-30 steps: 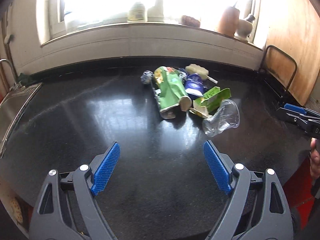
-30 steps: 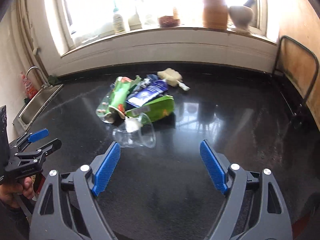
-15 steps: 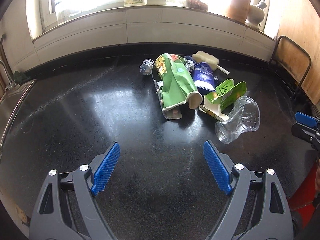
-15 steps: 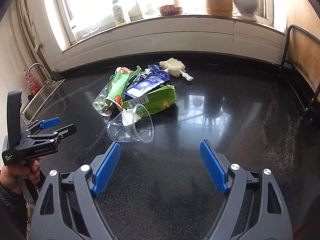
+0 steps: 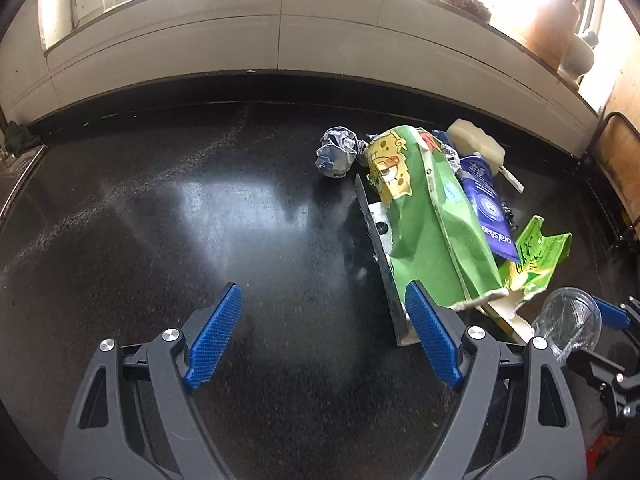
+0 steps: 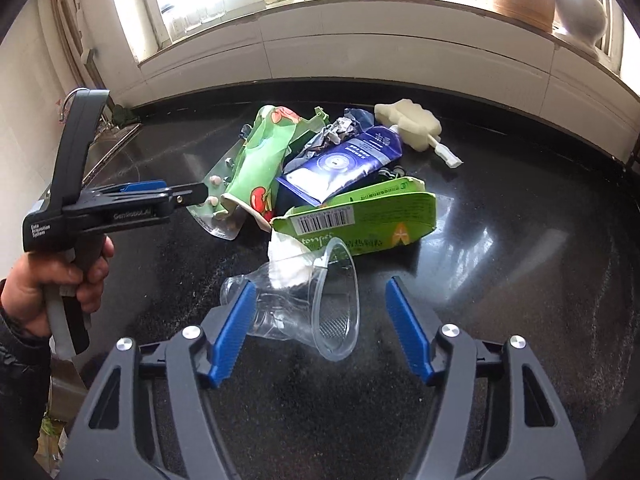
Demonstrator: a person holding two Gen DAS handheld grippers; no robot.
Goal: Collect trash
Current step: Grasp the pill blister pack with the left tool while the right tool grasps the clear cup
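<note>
A pile of trash lies on the black countertop (image 5: 200,240): a green snack bag (image 5: 424,220), a blue pouch (image 5: 486,204), a green carton (image 5: 536,256), a crumpled foil ball (image 5: 336,152), a white foam piece (image 5: 476,144) and a clear plastic cup (image 5: 568,328). My left gripper (image 5: 324,336) is open, its right finger beside the green bag. My right gripper (image 6: 320,332) is open, with the clear cup (image 6: 312,308) lying on its side between its fingers. The green carton (image 6: 360,220), blue pouch (image 6: 344,164) and green bag (image 6: 260,168) lie behind the cup.
A sink (image 6: 108,144) sits at the counter's left end. A tiled ledge (image 6: 400,48) with bottles, a jar and a mortar runs along the back under the window. A dark metal rack (image 5: 612,176) stands at the right by a wooden board.
Both grippers have moved forward toward the pile. The left gripper now reaches the green bag; the cup now lies between the right gripper's fingers. Both stay open.
</note>
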